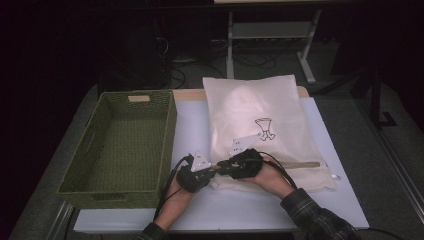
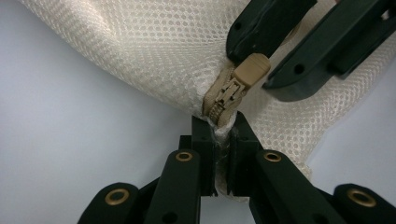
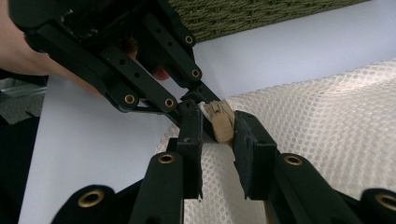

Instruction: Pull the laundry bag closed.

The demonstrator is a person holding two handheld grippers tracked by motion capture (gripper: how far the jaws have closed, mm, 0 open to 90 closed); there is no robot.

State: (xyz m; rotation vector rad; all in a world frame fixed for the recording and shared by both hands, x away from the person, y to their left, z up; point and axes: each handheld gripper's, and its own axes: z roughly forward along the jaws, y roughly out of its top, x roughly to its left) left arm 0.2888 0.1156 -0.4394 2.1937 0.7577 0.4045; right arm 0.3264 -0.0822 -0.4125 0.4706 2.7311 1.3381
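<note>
At the near left corner of the mesh bag (image 1: 260,130) on the tabletop (image 1: 190,125): left gripper (image 2: 223,127) clamped on the corner fabric, right gripper (image 3: 218,126) closing around the zipper pull (image 3: 221,122), not yet pinching. Best to anchor firmly, then pull straight along the zipper.

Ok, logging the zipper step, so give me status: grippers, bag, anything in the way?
Left gripper shut on mesh bag corner below zipper. Right gripper closing around zipper pull, grip unclear. Basket sits left, apart from bag.
</note>
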